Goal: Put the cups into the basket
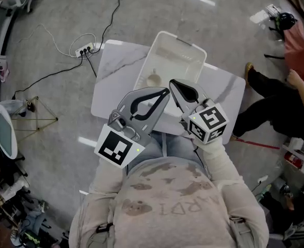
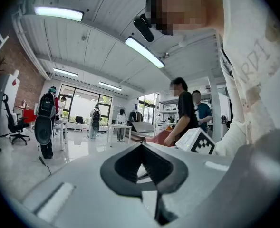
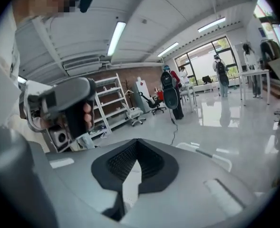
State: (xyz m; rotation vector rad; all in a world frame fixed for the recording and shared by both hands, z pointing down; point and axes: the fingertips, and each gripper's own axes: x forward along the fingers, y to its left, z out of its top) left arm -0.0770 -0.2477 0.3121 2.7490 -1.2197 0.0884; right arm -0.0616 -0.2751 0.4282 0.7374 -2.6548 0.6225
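Note:
A white basket (image 1: 178, 40) stands on the white marble table (image 1: 113, 76), and one pale cup (image 1: 153, 79) lies inside it near its front end. Both grippers are lifted off the table, close to my chest and pointing up and away. In the head view my left gripper (image 1: 166, 92) and right gripper (image 1: 172, 81) hang over the basket's near end, their tips almost touching each other. Each is shut with nothing held. The left gripper (image 2: 140, 145) and the right gripper (image 3: 137, 141) look out over the room, not at the table.
A power strip (image 1: 83, 49) with cables lies on the floor left of the table. A person in dark trousers (image 1: 275, 105) sits at the right. A round white object (image 1: 4, 130) stands at the far left. Shelving (image 3: 109, 103) and several people show in the gripper views.

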